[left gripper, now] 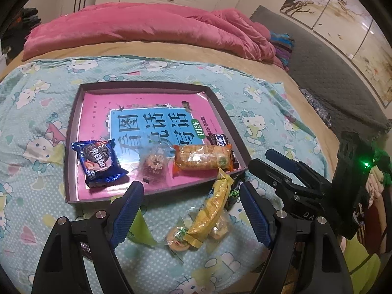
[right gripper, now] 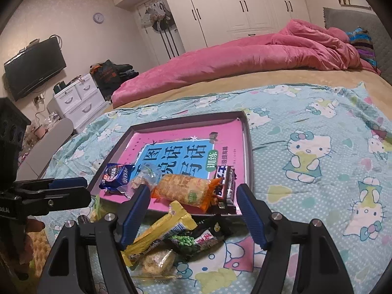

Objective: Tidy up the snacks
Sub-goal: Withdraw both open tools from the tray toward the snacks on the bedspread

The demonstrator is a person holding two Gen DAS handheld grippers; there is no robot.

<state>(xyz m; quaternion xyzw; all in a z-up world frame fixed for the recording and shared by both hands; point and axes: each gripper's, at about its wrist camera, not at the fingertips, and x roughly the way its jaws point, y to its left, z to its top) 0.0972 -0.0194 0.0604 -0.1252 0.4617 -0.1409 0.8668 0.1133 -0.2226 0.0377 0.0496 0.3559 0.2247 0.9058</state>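
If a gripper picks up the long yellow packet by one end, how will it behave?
The long yellow packet probably sags: it already lies bent across other snacks. Its glossy wrapper looks slippery, so the pads may slide. It seems light, and lifting it may disturb the clear-wrapped snacks beneath it.

White wardrobes (right gripper: 245, 7) stand behind the bed (right gripper: 220, 80).

Your left gripper's arms (left gripper: 188, 210) run off the bottom edge of the left wrist view, and its left finger covers part of a dark wrapper (left gripper: 85, 248) on the blanket. The dark chocolate bar (left gripper: 220, 140) in the tray (left gripper: 71, 132) is mostly hidden behind the orange biscuit pack (left gripper: 203, 158). In the right wrist view, your left hand (right gripper: 27, 242) is cut by the left edge. The small print on the green pea packet (right gripper: 193, 241) is too blurred to read.
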